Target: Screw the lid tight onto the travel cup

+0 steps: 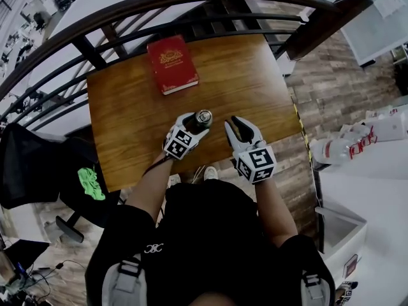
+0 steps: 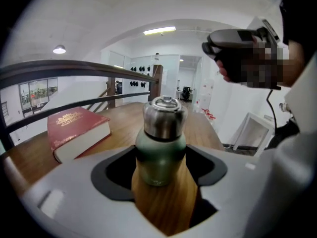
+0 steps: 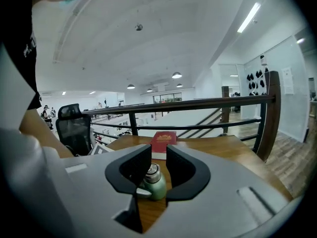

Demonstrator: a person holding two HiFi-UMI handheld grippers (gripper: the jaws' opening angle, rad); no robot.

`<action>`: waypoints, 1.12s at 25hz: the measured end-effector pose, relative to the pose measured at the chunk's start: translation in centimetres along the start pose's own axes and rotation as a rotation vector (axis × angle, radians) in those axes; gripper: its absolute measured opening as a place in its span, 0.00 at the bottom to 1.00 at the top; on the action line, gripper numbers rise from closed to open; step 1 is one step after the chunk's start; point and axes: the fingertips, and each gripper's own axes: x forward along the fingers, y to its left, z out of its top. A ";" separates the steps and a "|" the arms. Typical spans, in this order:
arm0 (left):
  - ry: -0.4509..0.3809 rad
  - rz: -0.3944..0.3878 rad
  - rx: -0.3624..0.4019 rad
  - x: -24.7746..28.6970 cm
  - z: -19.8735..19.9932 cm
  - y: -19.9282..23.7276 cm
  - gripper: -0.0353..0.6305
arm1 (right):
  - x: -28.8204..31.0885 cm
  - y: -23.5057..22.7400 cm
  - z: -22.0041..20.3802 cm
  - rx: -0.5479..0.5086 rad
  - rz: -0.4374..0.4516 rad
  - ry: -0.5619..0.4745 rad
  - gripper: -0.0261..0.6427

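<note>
Standing on the bench (image 1: 127, 113): a green travel cup (image 1: 199, 121), upright near the front edge, steel lid (image 2: 165, 115) on top.
Left hand-held gripper (image 2: 161, 162): jaws closed on the cup's green body, one pad on each side.
Right hand-held gripper (image 3: 158, 158): jaws slightly apart, holding nothing, just right of the cup.
Red book (image 1: 172, 64): lying flat further back.

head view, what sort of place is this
Probably an upper landing or mezzanine in an office building: a wooden table stands against a dark railing with a lower floor visible past it, and an office chair is nearby.
</note>
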 end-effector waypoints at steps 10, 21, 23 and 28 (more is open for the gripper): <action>-0.003 -0.060 0.042 -0.2 -0.2 0.2 0.59 | 5.0 3.1 -5.1 -0.274 0.264 0.241 0.34; 0.016 -0.072 0.090 -0.3 -0.3 0.0 0.59 | 8.6 3.7 -10.5 -0.538 0.501 0.500 0.42; 0.020 -0.074 0.090 -0.3 -0.4 0.0 0.59 | 9.1 3.8 -10.9 -0.560 0.535 0.526 0.42; 0.025 -0.076 0.095 -0.2 -0.4 -0.1 0.59 | 9.8 4.0 -12.0 -0.635 0.615 0.578 0.42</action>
